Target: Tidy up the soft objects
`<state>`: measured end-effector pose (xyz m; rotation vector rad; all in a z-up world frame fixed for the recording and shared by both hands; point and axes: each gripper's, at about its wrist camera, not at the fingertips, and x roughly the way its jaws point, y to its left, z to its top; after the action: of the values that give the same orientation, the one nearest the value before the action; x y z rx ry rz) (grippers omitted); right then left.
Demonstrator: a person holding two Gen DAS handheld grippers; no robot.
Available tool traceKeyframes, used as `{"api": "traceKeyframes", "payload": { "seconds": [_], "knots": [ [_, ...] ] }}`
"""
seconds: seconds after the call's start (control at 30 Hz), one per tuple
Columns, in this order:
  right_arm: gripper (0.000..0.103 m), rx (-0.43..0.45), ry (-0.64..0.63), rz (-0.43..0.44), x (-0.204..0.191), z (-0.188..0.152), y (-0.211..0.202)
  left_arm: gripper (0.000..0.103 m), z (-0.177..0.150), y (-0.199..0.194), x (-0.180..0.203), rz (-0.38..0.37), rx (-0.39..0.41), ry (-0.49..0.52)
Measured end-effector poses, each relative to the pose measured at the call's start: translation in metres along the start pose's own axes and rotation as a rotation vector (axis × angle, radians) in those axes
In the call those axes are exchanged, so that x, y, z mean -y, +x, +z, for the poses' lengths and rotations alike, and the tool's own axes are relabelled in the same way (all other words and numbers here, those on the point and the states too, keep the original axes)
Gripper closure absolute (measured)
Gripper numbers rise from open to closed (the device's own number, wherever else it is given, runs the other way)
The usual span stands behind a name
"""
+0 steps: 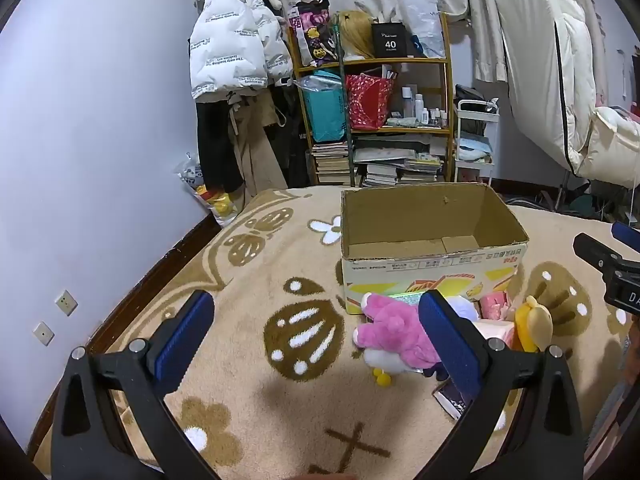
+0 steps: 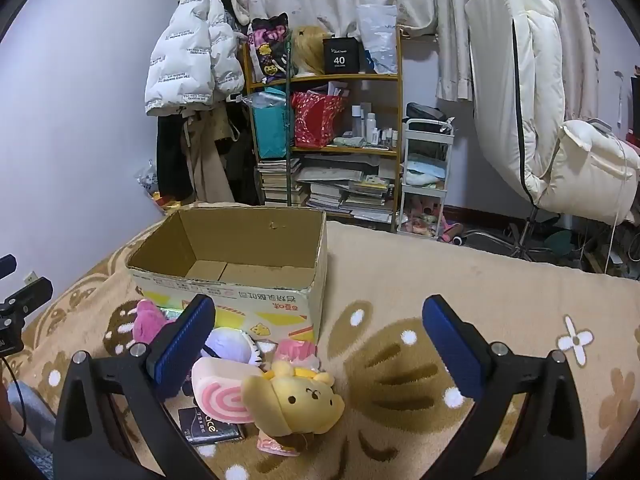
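Note:
An open, empty cardboard box (image 1: 432, 268) (image 2: 240, 300) stands on a beige patterned blanket (image 1: 248, 320) (image 2: 400, 272). In front of it lies a heap of soft toys: a pink plush (image 1: 394, 330) (image 2: 146, 322), a yellow bear plush (image 2: 296, 402) (image 1: 534, 322), a pink swirl cushion (image 2: 220, 392), a white-lilac plush (image 2: 230, 342) and a small pink toy (image 2: 294, 352). My left gripper (image 1: 316, 336) is open and empty, left of the heap. My right gripper (image 2: 320, 344) is open and empty above the heap's right side.
A dark booklet (image 2: 210, 426) lies under the toys. Behind the blanket stand a loaded wooden shelf (image 2: 326, 136), a hanging white jacket (image 2: 188, 60), a white trolley (image 2: 426, 178) and a chair with cream bedding (image 2: 560, 152). A wall (image 1: 100, 120) runs along the left.

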<state>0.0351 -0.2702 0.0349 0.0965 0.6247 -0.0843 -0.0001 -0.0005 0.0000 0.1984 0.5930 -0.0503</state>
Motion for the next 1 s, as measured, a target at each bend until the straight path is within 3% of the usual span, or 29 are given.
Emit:
{"api": "traceKeyframes", "payload": {
  "seconds": [1.0],
  "knots": [
    [0.0, 0.006, -0.005, -0.001, -0.0007, 0.0003, -0.0004, 0.002, -0.0001, -0.0003, -0.0007, -0.006, -0.005, -0.009]
  ]
}}
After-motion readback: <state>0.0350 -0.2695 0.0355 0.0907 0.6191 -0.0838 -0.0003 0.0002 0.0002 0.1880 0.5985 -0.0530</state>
